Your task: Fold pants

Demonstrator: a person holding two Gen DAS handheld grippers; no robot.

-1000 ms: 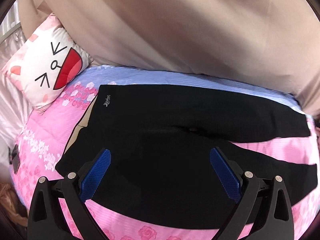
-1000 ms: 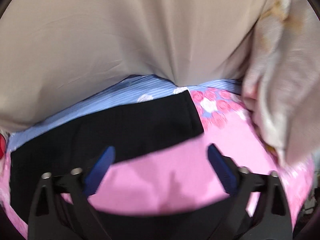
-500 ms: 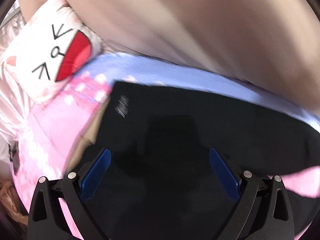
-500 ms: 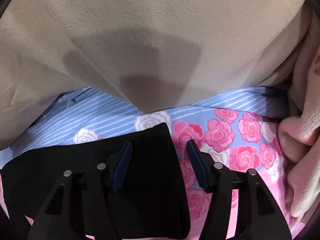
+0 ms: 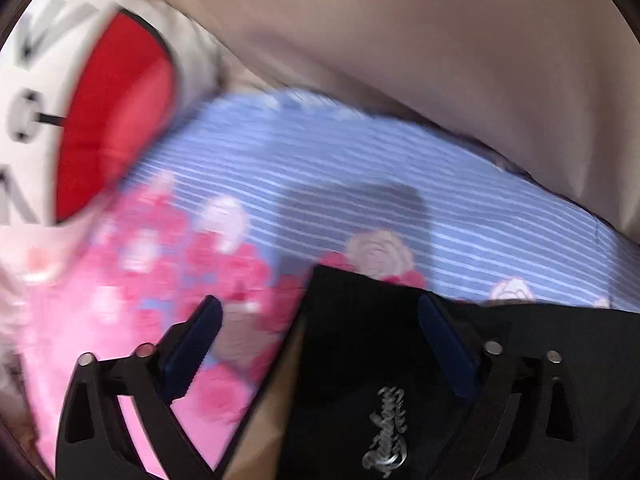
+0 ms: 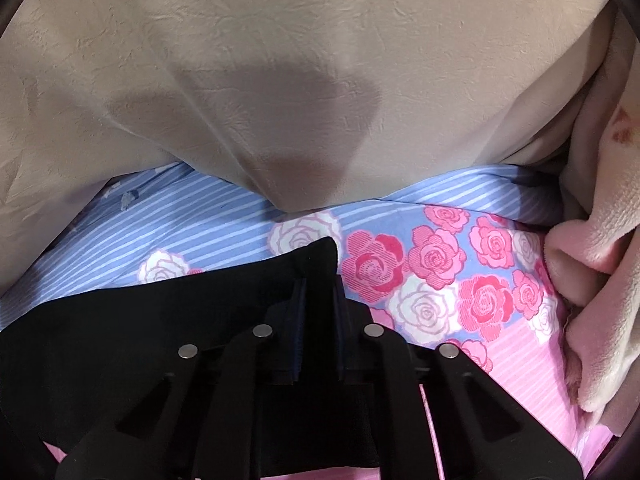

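Note:
Black pants lie flat on a pink and blue rose-print bed sheet. In the left wrist view my left gripper [image 5: 320,312] is open, its blue pads astride the far waistband corner of the pants [image 5: 360,320], which bears a silver logo. In the right wrist view my right gripper [image 6: 318,292] is shut on the far corner of a leg hem of the pants [image 6: 200,312]; the cloth runs back under the fingers.
A white cat-face pillow [image 5: 80,100] with a red mouth lies at the upper left of the left view. A beige curtain [image 6: 300,80] hangs along the far edge of the bed. A pink fleece blanket [image 6: 600,280] is bunched at the right.
My left gripper has moved left and forward to the waistband corner, still open. My right gripper has closed on the leg hem corner it was astride.

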